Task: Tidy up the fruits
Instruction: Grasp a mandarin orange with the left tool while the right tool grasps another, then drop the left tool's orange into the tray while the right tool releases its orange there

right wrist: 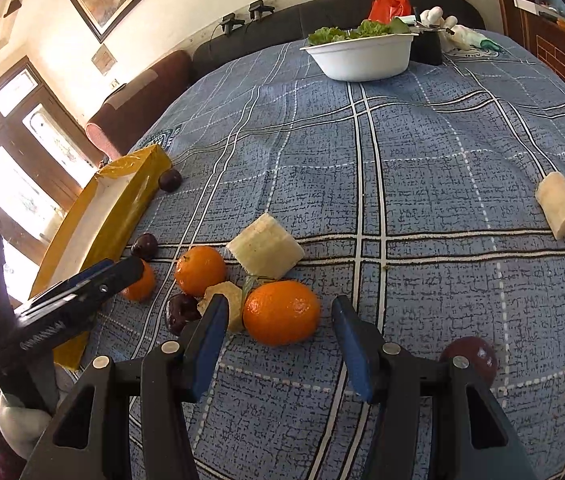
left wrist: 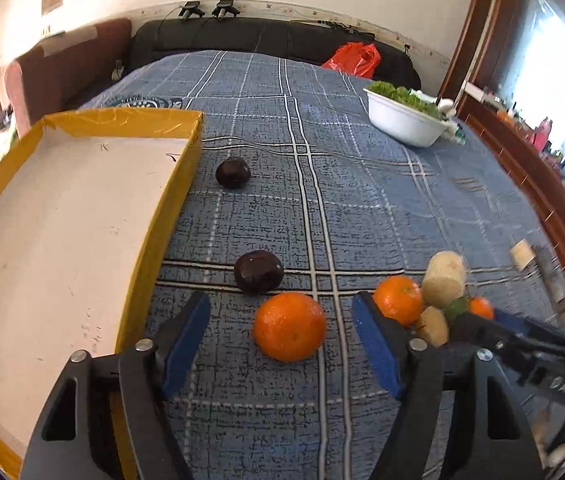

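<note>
My left gripper (left wrist: 282,320) stands open around an orange (left wrist: 289,326) at lower centre of its view, pads clear of it. My right gripper (right wrist: 280,322) is open too, another orange (right wrist: 281,312) between its blue fingers, untouched. The yellow box (left wrist: 154,216) fills the left side, a dark plum (left wrist: 258,271) just beside it.

Orange fruit (left wrist: 289,327), blue plaid cloth (left wrist: 362,184), yellow tray (left wrist: 154,236), white bowl (left wrist: 404,122).
</note>
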A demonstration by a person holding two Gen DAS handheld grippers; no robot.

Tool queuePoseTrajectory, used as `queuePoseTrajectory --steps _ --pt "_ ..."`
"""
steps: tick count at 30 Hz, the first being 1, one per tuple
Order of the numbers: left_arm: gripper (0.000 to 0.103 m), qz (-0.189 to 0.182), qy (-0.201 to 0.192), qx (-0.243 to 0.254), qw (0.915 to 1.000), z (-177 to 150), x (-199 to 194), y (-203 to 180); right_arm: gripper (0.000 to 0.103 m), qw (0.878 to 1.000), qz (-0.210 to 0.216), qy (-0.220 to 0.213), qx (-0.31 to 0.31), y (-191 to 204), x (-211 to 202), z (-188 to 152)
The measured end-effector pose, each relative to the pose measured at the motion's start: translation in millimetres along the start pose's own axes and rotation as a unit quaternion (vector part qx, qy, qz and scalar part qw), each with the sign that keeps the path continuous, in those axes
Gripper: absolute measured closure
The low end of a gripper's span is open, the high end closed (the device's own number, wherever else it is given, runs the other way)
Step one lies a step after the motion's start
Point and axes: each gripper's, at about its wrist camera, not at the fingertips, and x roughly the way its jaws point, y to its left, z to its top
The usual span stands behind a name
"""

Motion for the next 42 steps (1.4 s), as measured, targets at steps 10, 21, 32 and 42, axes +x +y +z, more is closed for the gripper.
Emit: queuePoseTrajectory --steps 10,21,32,42 --pt "0.068 0.007 -0.019 0.022 0.9996 -1 -11 -4 0.062 1.0 0.0 -0.013 -0.001 4 -11 -5" --pt "0.067 -0.008 -0.078 -0.087 0.9931 -6 -86 58 0.061 0.999 0.01 -0.034 -0.031 39 -41 -9" --pt "0.067 0.086 -0.093 -0.188 0.974 -30 -115 148 0.061 0.99 0.066 0.002 -0.123 146 -16 -25" --pt "0.067 0.1 -0.105 -0.205 0.968 -47 -125 184 0.061 0.975 0.088 0.047 -0.2 236 34 -41"
